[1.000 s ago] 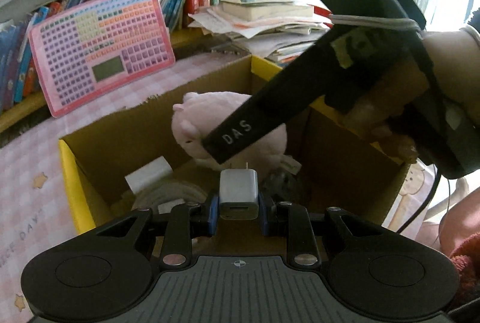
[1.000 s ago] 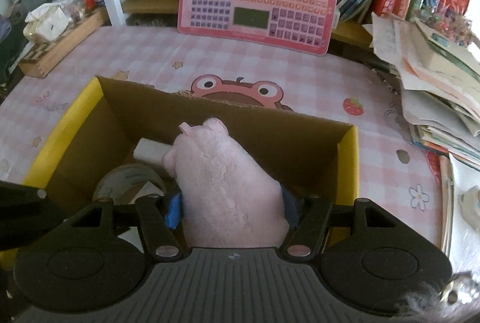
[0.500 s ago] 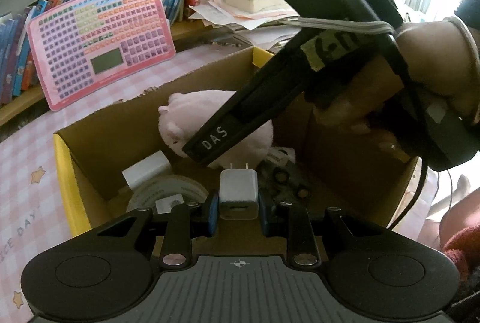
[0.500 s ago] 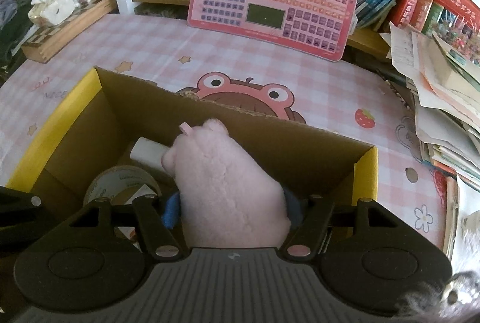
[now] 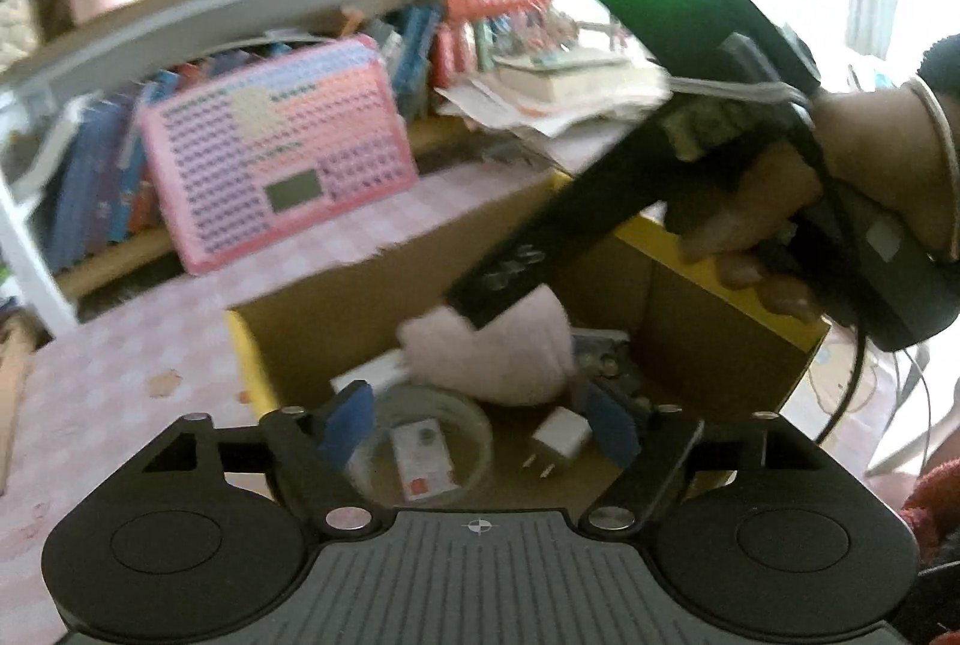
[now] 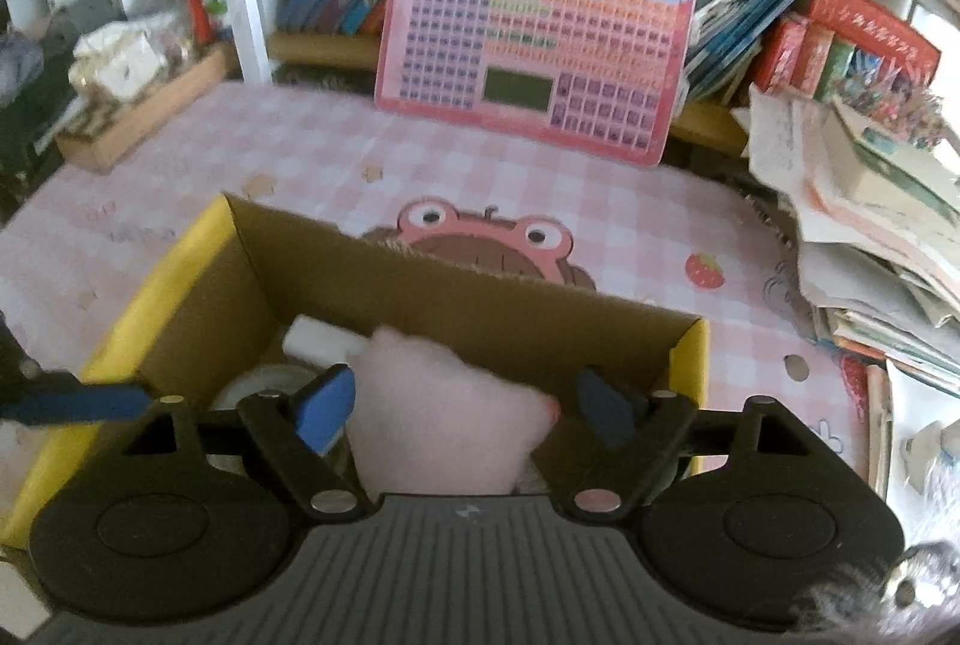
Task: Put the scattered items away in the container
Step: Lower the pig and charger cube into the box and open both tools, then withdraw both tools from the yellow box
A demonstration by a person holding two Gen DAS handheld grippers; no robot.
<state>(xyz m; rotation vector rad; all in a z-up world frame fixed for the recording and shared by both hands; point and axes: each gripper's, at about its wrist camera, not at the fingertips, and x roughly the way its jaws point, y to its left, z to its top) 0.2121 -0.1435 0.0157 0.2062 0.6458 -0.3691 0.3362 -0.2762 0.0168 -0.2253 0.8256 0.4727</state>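
Note:
A cardboard box with yellow rims (image 5: 729, 285) (image 6: 174, 273) stands on the pink checked cloth. Inside lie a pink plush toy (image 5: 498, 357) (image 6: 444, 417), a white charger plug (image 5: 561, 435), a tape roll (image 5: 444, 429) and a white block (image 6: 318, 339). My left gripper (image 5: 480, 429) is open above the box, the charger lying free below it. My right gripper (image 6: 465, 405) is open over the plush, its pads apart from it. The right gripper's body (image 5: 600, 213) crosses the left wrist view.
A pink keyboard toy (image 6: 534, 45) (image 5: 276, 165) leans on the bookshelf behind. Stacked books and papers (image 6: 870, 225) sit at the right. A wooden tray of clutter (image 6: 132, 105) is at the far left. A frog picture (image 6: 480, 243) is on the cloth.
Both grippers have opened. The charger dropped from the left gripper into the box, the plush dropped from the right gripper. Both grippers have lifted and pulled back.

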